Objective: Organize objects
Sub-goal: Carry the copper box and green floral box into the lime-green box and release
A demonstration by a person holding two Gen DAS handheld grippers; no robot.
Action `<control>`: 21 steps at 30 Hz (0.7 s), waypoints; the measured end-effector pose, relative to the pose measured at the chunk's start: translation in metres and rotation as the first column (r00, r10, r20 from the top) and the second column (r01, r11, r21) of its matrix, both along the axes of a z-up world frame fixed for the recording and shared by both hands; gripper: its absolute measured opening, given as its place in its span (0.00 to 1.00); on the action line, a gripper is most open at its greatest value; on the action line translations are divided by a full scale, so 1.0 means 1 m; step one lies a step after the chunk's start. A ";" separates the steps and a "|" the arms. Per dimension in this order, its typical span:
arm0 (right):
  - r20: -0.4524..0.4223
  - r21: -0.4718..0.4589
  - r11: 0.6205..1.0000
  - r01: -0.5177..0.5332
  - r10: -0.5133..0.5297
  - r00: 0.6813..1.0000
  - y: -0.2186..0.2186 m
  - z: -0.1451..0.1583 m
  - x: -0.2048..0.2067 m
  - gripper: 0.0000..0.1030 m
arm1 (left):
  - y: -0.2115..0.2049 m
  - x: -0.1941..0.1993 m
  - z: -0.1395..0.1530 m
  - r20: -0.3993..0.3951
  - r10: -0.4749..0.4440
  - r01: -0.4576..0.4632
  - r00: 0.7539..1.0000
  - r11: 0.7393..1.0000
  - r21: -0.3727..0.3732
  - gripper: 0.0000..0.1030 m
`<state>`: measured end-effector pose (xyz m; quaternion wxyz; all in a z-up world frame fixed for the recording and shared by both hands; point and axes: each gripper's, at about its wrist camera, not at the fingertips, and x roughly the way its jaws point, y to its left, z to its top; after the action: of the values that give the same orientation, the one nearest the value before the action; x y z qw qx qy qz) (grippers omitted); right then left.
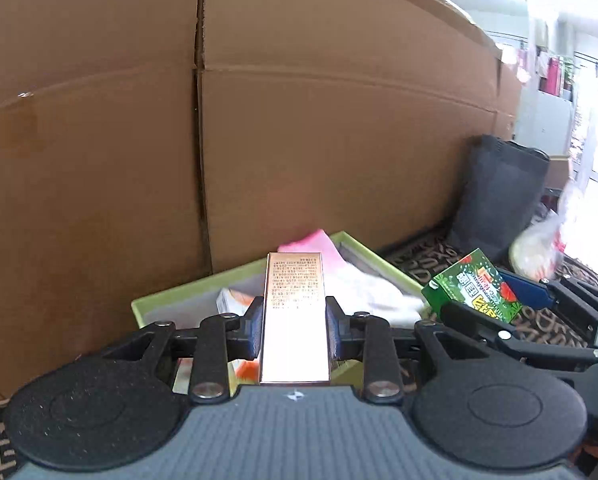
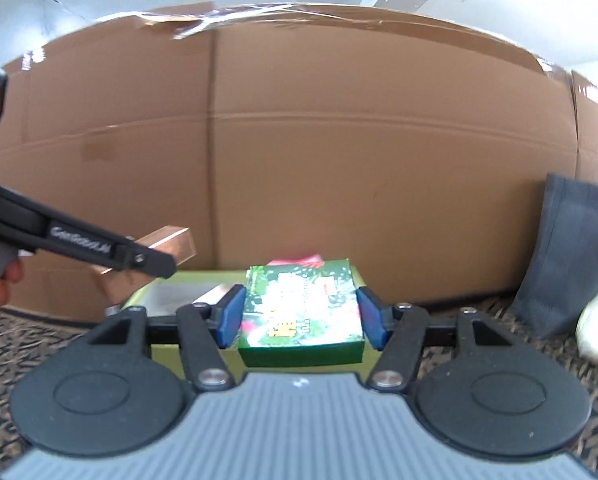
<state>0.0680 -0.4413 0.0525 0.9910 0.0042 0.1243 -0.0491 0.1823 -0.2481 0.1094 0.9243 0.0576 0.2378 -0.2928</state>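
Note:
My left gripper (image 1: 295,326) is shut on a long copper-coloured box (image 1: 294,312) with small print, held above a light green tray (image 1: 235,276). The tray holds a pink and white cloth (image 1: 355,280) and an orange and white packet (image 1: 233,298). My right gripper (image 2: 301,314) is shut on a green box with red fruit pictures (image 2: 303,308), held over the tray's near right edge (image 2: 159,286). In the left wrist view the green box (image 1: 473,286) shows at the right. In the right wrist view the copper box (image 2: 167,246) shows at the left.
A large cardboard box (image 1: 299,120) stands like a wall just behind the tray. A dark grey fabric bag (image 1: 499,192) leans at its right end, with a white plastic bag (image 1: 539,248) beside it. The floor is a patterned brown carpet (image 2: 539,344).

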 end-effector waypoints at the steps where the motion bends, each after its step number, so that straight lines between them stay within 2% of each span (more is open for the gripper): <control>1: -0.004 -0.003 1.000 0.002 -0.002 1.000 -0.003 0.001 0.012 0.58 | -0.007 0.009 0.000 0.007 0.011 -0.011 1.000 1.000 0.008 0.31; 5: -0.036 -0.028 1.000 -0.005 0.004 0.999 -0.011 -0.007 0.062 0.58 | -0.029 0.043 -0.009 -0.027 0.027 -0.026 0.999 1.000 0.016 0.31; 7: -0.061 -0.026 0.999 -0.020 0.018 0.998 -0.012 -0.015 0.082 0.58 | -0.040 0.058 -0.018 -0.027 0.022 -0.021 0.999 0.999 0.043 0.31; 9: -0.111 -0.001 1.000 -0.023 0.022 0.994 -0.016 -0.026 0.105 0.58 | -0.049 0.071 -0.029 -0.014 0.042 -0.041 0.999 0.996 0.080 0.31; 12: -0.225 0.036 0.999 -0.038 0.045 0.973 -0.022 -0.048 0.134 0.58 | -0.055 0.093 -0.051 -0.080 0.056 -0.047 0.995 0.993 0.105 0.31; 14: -0.266 -0.002 0.999 -0.033 0.031 0.963 -0.020 -0.063 0.144 0.59 | -0.057 0.100 -0.064 -0.096 0.058 -0.045 0.994 0.990 0.133 0.31; 17: -0.244 0.000 1.000 -0.027 0.027 0.969 -0.020 -0.067 0.142 0.63 | -0.055 0.097 -0.074 -0.071 0.028 -0.019 0.997 0.992 0.126 0.32; 18: -0.242 0.002 1.000 -0.023 0.023 0.970 -0.021 -0.067 0.141 0.66 | -0.053 0.095 -0.074 -0.076 0.014 -0.006 0.997 0.994 0.113 0.41; 19: -0.237 0.000 1.000 -0.018 0.018 0.971 -0.021 -0.068 0.137 0.78 | -0.050 0.093 -0.072 -0.074 0.015 -0.008 0.997 0.995 0.098 0.60; 20: -0.228 -0.009 1.000 -0.013 0.011 0.974 -0.021 -0.066 0.133 0.83 | -0.046 0.089 -0.068 -0.065 0.023 -0.018 0.998 0.997 0.081 0.70; 21: -0.215 -0.017 1.000 -0.008 0.004 0.977 -0.021 -0.062 0.132 0.84 | -0.041 0.084 -0.062 -0.049 0.027 -0.025 0.998 0.998 0.053 0.78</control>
<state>0.2003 -0.4626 -0.0094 0.9719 -0.0102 0.2304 -0.0475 0.2664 -0.2889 0.0469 0.9200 0.0714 0.2690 -0.2758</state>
